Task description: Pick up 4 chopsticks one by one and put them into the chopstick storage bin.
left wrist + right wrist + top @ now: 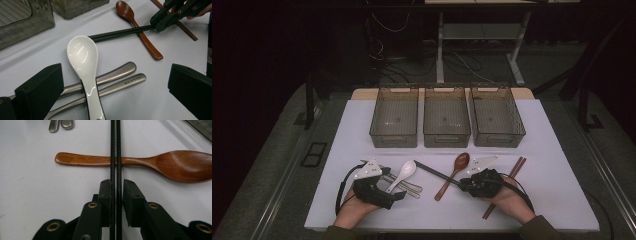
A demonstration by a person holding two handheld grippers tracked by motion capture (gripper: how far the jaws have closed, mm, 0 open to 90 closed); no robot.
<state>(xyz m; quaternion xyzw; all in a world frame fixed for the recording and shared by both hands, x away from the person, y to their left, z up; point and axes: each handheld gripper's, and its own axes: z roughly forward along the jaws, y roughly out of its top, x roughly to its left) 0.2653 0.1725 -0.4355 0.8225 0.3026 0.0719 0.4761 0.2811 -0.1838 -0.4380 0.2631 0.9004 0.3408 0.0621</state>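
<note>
On the white tabletop (557, 150), three empty smoky translucent plastic bins (447, 118) stood in a row beyond the cutlery. My left tool (115, 87) was released, jaws wide either side of the white ceramic soup spoon (83, 60) lying across two matte steel handles (117, 75). My right tool (117, 195) was clenched on the pair of black chopsticks (115, 150), which crossed over the brown wooden spoon (140, 162); I judged that dragging instead of lifting could knock that spoon askew, or one stick could slip free.

High view dim overall; white table (362, 125) lit evenly from above, surroundings near black, shadows faint. Gripper views brighter and sharp at mid-range; glare patches on white spoon (82, 56); near jaws slightly soft.
</note>
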